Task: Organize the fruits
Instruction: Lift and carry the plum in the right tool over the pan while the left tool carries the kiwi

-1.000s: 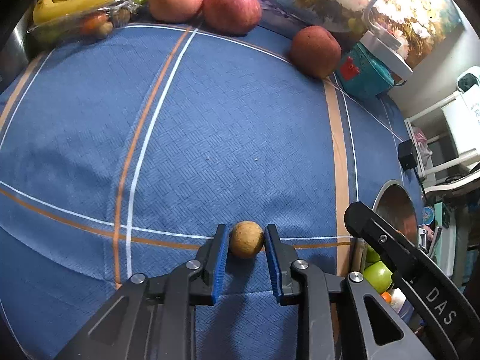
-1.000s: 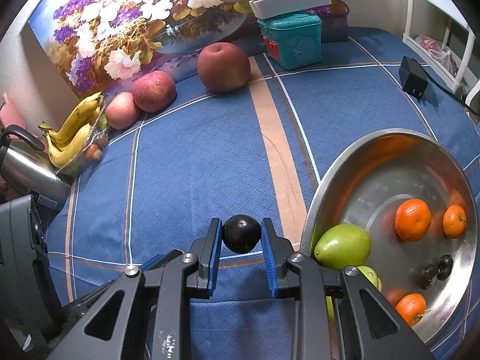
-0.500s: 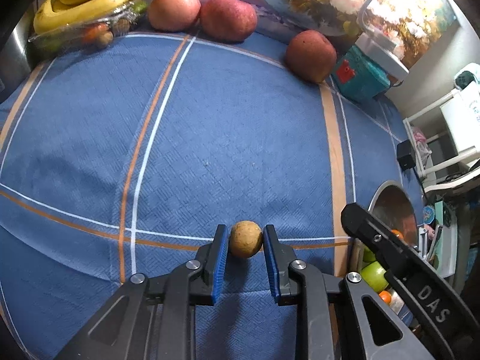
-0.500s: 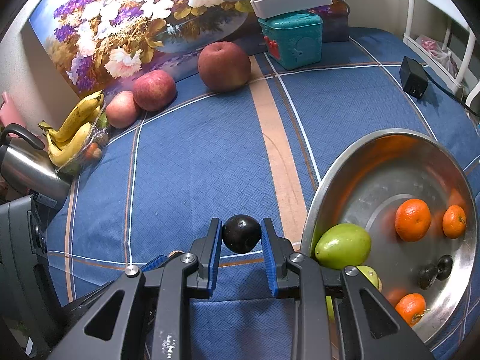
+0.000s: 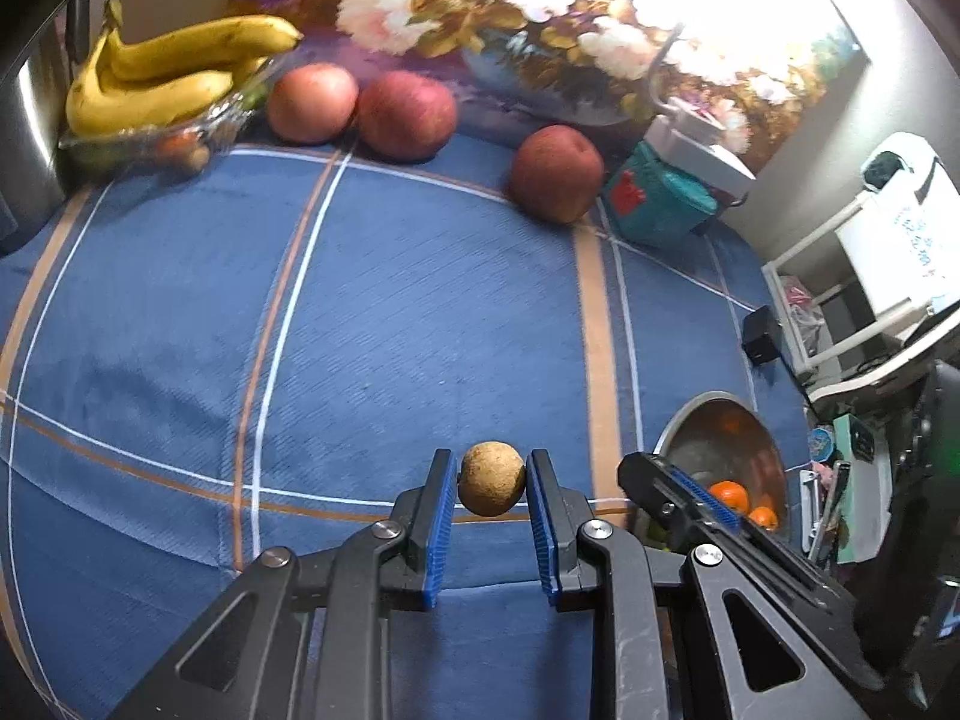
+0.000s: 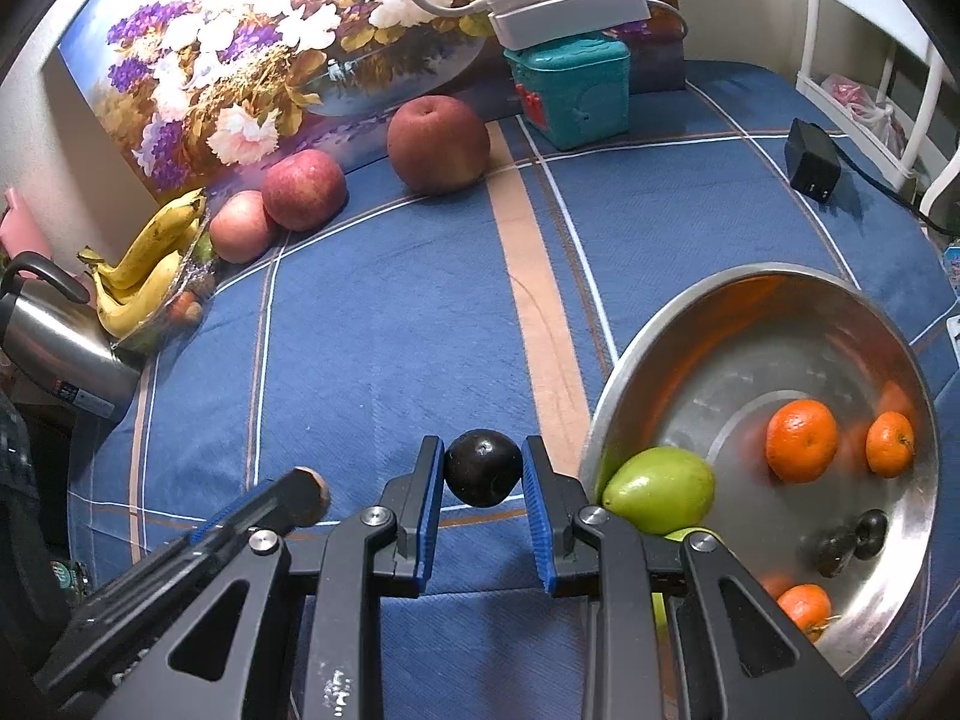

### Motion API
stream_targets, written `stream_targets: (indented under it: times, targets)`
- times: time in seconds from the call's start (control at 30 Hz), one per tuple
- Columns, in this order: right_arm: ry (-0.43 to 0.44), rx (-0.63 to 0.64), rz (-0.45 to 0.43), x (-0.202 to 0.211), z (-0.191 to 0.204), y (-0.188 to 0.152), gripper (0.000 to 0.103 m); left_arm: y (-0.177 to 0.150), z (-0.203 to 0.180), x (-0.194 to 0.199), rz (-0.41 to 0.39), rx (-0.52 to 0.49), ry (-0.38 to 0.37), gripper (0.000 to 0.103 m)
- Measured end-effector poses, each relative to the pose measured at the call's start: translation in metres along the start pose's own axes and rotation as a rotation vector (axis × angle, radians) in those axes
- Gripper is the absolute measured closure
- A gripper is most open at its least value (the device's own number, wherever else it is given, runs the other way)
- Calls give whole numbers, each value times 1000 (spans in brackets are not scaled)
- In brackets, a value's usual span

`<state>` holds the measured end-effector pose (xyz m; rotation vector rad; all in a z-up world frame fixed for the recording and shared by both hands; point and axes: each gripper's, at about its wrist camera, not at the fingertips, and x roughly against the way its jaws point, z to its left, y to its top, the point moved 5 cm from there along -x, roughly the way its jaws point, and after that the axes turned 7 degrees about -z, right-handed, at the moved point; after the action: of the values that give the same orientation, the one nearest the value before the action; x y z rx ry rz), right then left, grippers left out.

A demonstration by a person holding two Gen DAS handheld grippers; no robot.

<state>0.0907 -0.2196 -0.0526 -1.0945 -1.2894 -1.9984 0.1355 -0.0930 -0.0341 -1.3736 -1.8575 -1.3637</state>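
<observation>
Your left hand-held gripper point(image 5: 491, 479) pinches a small round tan fruit point(image 5: 491, 478), skin matte and rough, between its ribbed blue pads point(image 5: 441, 516). The fruit sits clear of the cloth, at the fingertips. Your right hand-held gripper point(image 6: 483, 468) is clamped on a dark plum point(image 6: 483, 467), smooth and glossy, near black, also at the fingertips. The two grippers sit side by side; each shows at the edge of the other's view.

Just right of the plum: a round stainless steel bowl point(image 6: 900, 348), tilted rim, shiny inside with orange reflections. In it a smooth green pear-shaped fruit point(image 6: 660, 495) against the near rim, three mandarins point(image 6: 801, 440) with dimpled peel, and two small dark fruits point(image 6: 849, 540) touching each other.

The surface is covered in a blue woven cloth point(image 6: 390, 330), fine herringbone texture, crossed by white lines and tan bands. Whether a tabletop lies under it you cannot tell.

Far edge, well apart from your grippers: a large russet-red apple point(image 6: 438, 144) beside a teal plastic box point(image 6: 570, 93), which carries a white power strip point(image 6: 564, 9). Further left, two red-pink apples point(image 6: 303, 189) touching each other, then a bunch of yellow bananas point(image 6: 144, 276) lying on a clear plastic tray point(image 5: 156, 141) of smaller fruit. A steel kettle point(image 6: 54, 342) stands at the left edge. A black power adapter point(image 6: 813, 161) lies on the cloth at the right.

Behind it all leans a floral painting point(image 6: 252, 66), washed out by glare at the top. A white frame point(image 6: 816, 30) stands at the right.
</observation>
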Motion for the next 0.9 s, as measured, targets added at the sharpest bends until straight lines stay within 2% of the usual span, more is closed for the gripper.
stream_targets:
  times: [0.3,0.6,0.9]
  targets:
    - [-45,-17,-8,10,-25,5,76,-3,-28,-1,8,-48,-30,77]
    - [-134,-108,-10,22,-83,9,76,-25,-76,-8,51,-145,-90,77]
    - [-159,-183,-40,39,-121,11,75,-44,-115,-18,64,-239,-133,77]
